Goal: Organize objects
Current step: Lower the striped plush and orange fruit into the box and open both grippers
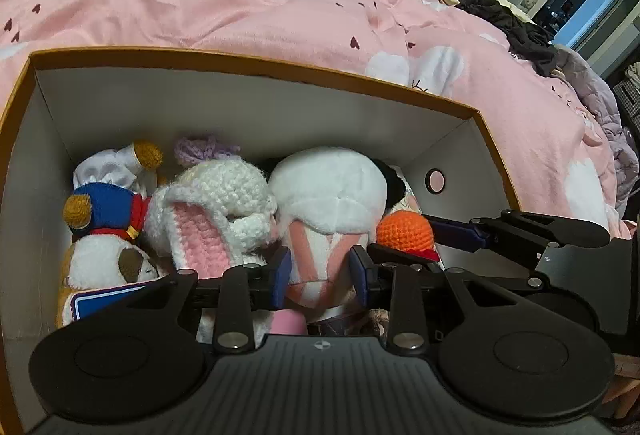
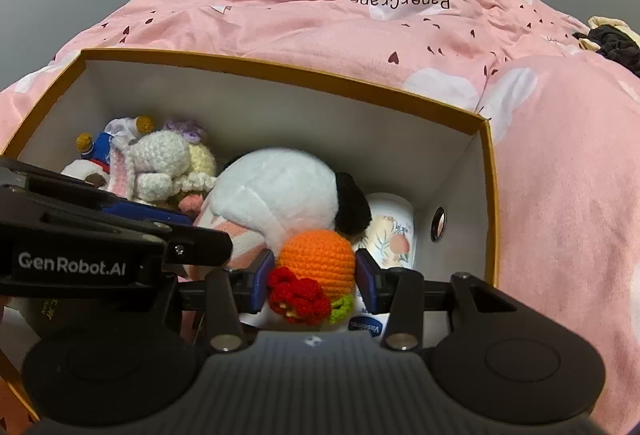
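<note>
An open cardboard box with an orange rim and white walls lies on a pink bed; it also shows in the right wrist view. It holds several soft toys. My left gripper is shut on a white plush toy with pink stripes, low inside the box. My right gripper is shut on an orange crochet ball with a red flower, just right of the white plush. The ball and the right gripper's fingers show in the left view.
A white crochet rabbit, a blue-hatted dog plush and a purple yarn toy fill the box's left side. A floral cup and a Vaseline bottle lie at its right. A pink duvet and dark clothes lie beyond.
</note>
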`<state>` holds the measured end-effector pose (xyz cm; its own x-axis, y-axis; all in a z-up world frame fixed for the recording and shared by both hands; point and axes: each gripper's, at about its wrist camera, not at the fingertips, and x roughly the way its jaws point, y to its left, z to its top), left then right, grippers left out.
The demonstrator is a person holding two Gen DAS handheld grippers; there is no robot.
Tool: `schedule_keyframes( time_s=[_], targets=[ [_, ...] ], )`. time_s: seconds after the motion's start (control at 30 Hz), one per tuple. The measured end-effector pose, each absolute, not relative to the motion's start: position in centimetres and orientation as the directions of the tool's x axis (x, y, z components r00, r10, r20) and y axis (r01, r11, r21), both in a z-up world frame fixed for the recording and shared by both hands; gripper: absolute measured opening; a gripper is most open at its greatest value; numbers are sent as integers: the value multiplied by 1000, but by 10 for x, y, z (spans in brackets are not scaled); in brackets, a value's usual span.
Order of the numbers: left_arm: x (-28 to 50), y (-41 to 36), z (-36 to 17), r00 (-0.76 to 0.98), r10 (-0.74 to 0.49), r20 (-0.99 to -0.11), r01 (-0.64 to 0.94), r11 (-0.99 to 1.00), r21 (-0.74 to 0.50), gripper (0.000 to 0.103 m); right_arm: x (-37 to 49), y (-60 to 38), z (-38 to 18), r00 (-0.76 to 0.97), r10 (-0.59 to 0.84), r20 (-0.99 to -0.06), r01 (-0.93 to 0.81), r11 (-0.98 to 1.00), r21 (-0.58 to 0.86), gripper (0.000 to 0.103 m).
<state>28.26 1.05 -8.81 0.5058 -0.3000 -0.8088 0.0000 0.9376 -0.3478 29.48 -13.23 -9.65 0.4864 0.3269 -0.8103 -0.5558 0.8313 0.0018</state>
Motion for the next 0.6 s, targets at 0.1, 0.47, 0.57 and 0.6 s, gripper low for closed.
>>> schedule_keyframes(
  time_s=[0.1,0.47,0.57,0.6],
  targets=[
    [278,9,-87,521,-295,-801,5,939,-343,38,293,-135,-96,475,343,-811,-572,820,12,47],
    [250,6,-54,613,-224,-757,16,962,-272,38,279,-143,-92,439,396,-806,-580,810,81,52],
    [238,3,-42,637,-207,-743,28,969,-246,38,273,-147,-84,450,410,-793,-580,810,89,55],
    [233,1,-38,645,-201,-737,35,971,-235,39,272,-148,-81,458,410,-789,-576,812,88,55]
  ],
)
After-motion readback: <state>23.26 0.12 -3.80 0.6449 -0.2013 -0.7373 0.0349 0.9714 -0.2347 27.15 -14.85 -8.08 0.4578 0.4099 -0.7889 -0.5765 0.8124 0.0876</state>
